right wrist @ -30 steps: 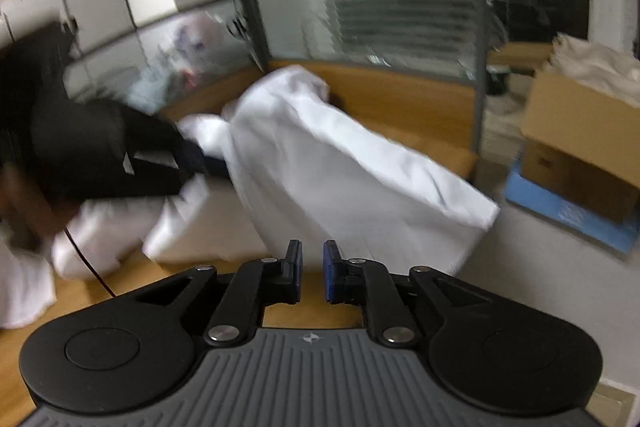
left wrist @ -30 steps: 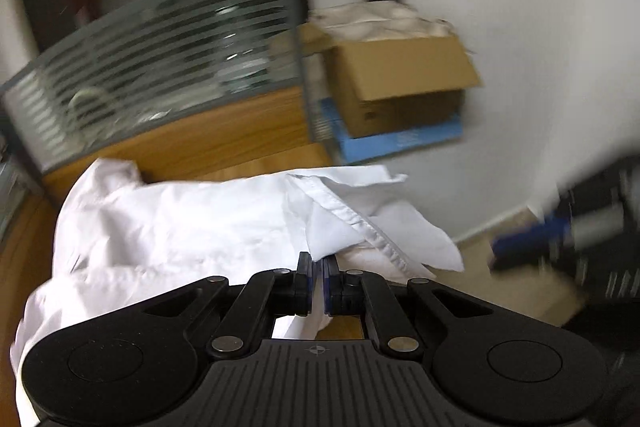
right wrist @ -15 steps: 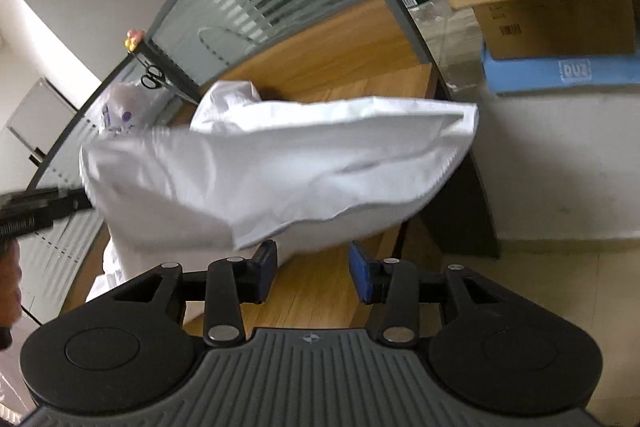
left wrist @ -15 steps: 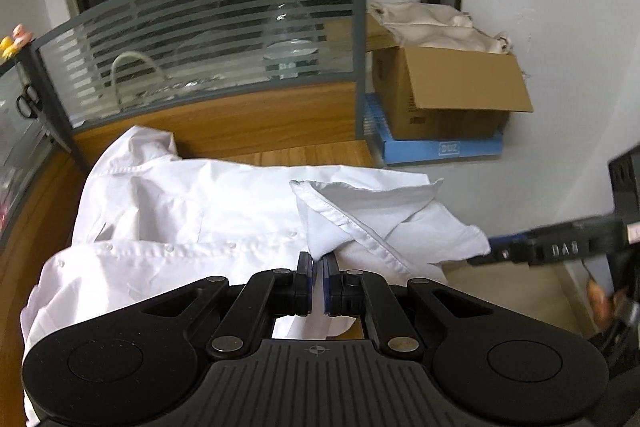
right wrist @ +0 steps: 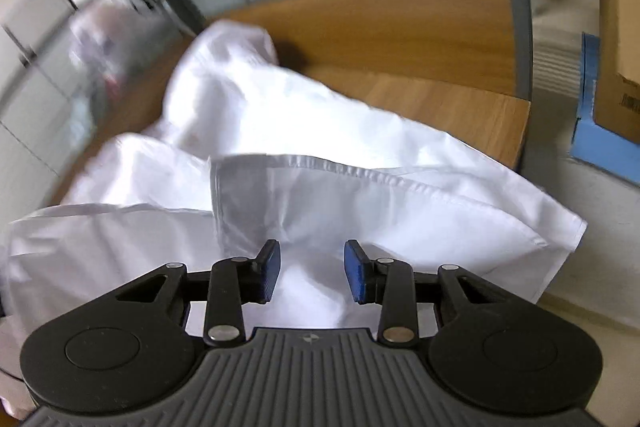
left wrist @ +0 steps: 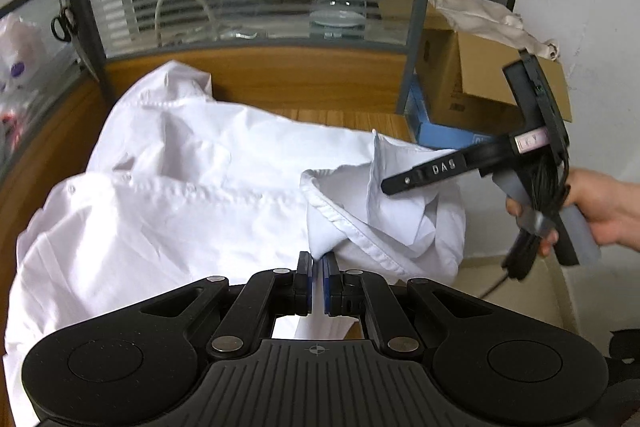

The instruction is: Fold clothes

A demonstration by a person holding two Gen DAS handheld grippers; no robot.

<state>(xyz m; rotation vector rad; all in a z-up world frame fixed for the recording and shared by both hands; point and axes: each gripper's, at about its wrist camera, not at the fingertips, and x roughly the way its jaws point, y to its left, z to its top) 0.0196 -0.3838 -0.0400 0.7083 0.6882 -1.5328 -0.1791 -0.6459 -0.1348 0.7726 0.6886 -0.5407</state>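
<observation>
Cotton shirt [left wrist: 192, 195], white and rumpled, sprawls on the wooden desk [right wrist: 420, 39] ahead of us. Our left gripper [left wrist: 318, 281] pinches its stitched hem; our right gripper [right wrist: 312, 269] gapes wide over smooth cloth.

One shirt [left wrist: 192, 211]; two grippers [left wrist: 318, 281].

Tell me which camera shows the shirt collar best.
The left wrist view: the collar lies sharp in the middle of the white shirt, its tip pinched by the left gripper. The right wrist view shows only blurred folds and a hem; I cannot pick out the collar there.
</observation>
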